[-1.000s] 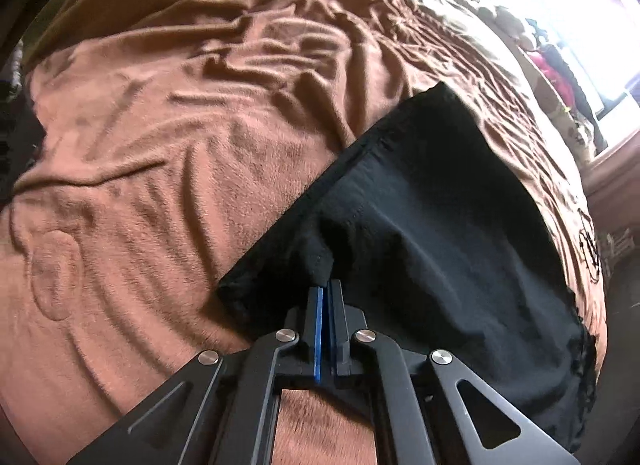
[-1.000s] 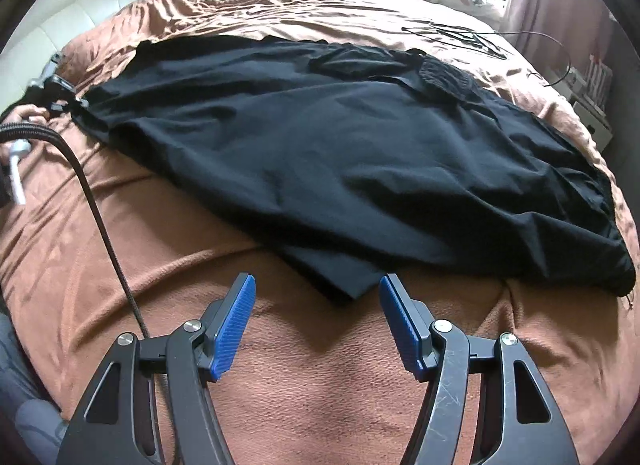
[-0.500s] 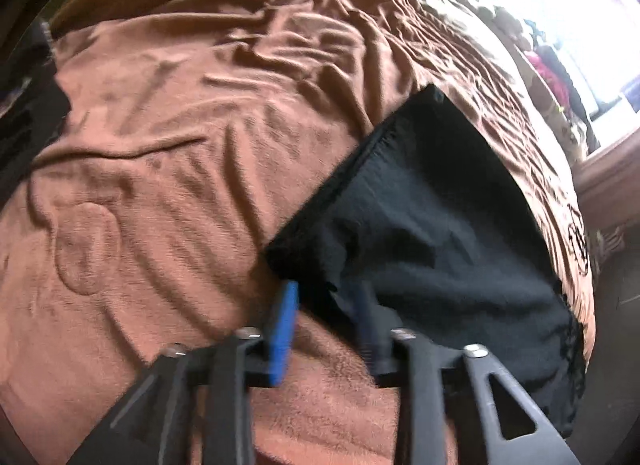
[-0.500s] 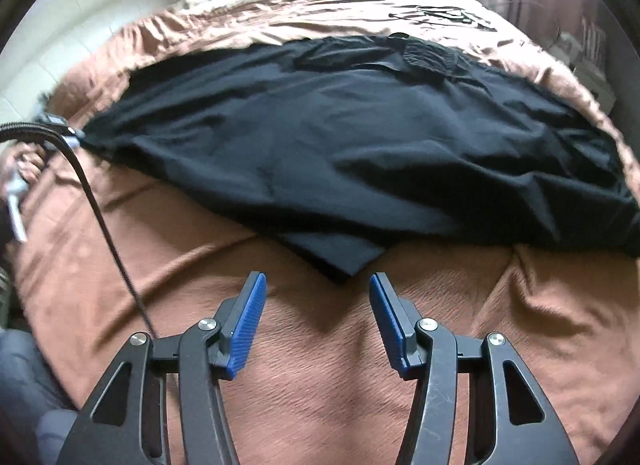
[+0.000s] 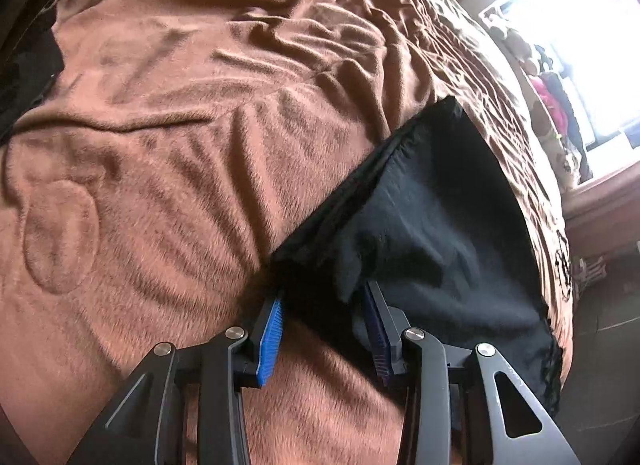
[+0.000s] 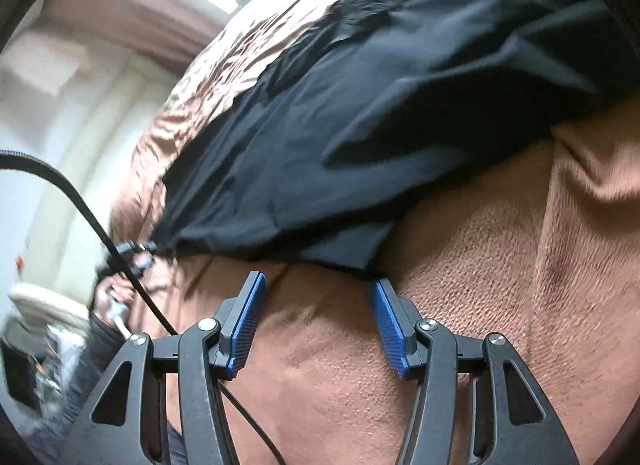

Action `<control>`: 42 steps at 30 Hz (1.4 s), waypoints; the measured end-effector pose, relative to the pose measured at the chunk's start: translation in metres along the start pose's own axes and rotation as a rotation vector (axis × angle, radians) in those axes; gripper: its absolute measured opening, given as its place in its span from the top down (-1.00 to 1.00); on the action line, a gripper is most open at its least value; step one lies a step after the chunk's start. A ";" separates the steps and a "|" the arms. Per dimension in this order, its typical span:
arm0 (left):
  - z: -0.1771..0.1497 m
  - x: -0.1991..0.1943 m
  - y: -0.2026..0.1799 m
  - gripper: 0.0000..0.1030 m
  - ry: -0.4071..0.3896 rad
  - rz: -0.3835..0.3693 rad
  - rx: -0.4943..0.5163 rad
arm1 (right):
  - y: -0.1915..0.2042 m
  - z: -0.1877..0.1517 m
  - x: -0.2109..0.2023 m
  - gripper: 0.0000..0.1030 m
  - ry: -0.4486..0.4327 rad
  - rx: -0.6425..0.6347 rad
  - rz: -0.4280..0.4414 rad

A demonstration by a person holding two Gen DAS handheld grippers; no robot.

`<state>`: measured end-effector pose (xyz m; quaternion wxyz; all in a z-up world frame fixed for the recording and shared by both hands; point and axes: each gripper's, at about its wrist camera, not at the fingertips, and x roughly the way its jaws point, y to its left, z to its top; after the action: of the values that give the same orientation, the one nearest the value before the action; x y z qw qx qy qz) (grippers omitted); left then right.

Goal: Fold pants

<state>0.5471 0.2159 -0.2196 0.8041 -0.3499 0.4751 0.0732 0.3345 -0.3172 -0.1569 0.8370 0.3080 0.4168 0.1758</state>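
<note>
Between my left tongs (image 5: 322, 323), jaws parted and the blue pads (image 5: 269, 341) clear of the cloth: a dark corner of the black pants (image 5: 432, 233), lying slack in the gap, pressed by neither pad that I can see. Beyond that corner: the hem edge running up and away to the right, the garment spread flat on the brown blanket (image 5: 192, 153) of the bed, which is creased in long ridges to the left. Far right, past the bed edge: a bright window (image 5: 580, 37) with blurred items on its sill. At my right tongs (image 6: 316, 319), jaws standing about half apart, nothing between them: bare brown blanket (image 6: 480, 265) under the gap, the nearest pointed corner of the pants (image 6: 360, 105) just beyond the pad tips, the right pad close under it; whether it touches I cannot tell. Outward from there: the body of the pants stretching up and across the bed, in broad folds. To the left in the same view: a black cable (image 6: 80, 201) crossing the frame, my left hand (image 6: 116, 289) with its tool at the far corner of the garment, blurred; pale wall behind.
</note>
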 end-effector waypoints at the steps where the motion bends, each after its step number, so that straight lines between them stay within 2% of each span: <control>1: 0.002 0.002 -0.001 0.21 -0.011 0.000 0.001 | -0.003 0.001 -0.001 -0.01 -0.008 0.030 0.012; 5: 0.007 0.006 -0.004 0.21 -0.040 -0.001 0.006 | -0.024 0.002 -0.002 -0.01 -0.053 0.162 0.059; 11: 0.001 0.005 -0.001 0.22 -0.049 -0.042 -0.022 | -0.040 -0.009 -0.003 0.03 -0.111 0.252 0.107; 14: 0.004 0.008 -0.003 0.22 -0.051 -0.039 -0.014 | -0.047 -0.014 -0.002 0.25 -0.128 0.270 0.107; 16: 0.009 0.011 -0.006 0.23 -0.063 -0.034 -0.001 | -0.044 -0.016 0.003 0.54 -0.141 0.277 0.103; 19: 0.014 0.014 -0.006 0.42 -0.082 -0.024 0.001 | -0.049 -0.022 0.005 0.80 -0.170 0.307 0.086; 20: 0.014 0.014 -0.005 0.58 -0.083 -0.021 -0.007 | -0.049 -0.025 0.004 0.85 -0.179 0.317 0.093; 22: 0.014 0.012 -0.004 0.78 -0.077 -0.031 -0.010 | -0.047 -0.030 -0.001 0.95 -0.190 0.319 0.103; 30: 0.011 -0.023 -0.012 0.83 -0.116 -0.095 0.001 | -0.009 -0.032 -0.025 0.98 -0.221 0.197 0.089; 36: -0.001 -0.053 -0.006 0.83 -0.127 -0.112 -0.006 | -0.007 -0.042 -0.043 0.99 -0.218 0.195 0.094; 42: -0.022 -0.084 0.017 0.84 -0.134 -0.111 -0.032 | -0.002 -0.050 -0.053 0.99 -0.186 0.195 0.075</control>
<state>0.4784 0.2327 -0.1661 0.8313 -0.3825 0.3988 0.0595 0.2628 -0.3292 -0.1503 0.8310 0.4181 0.3407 0.1363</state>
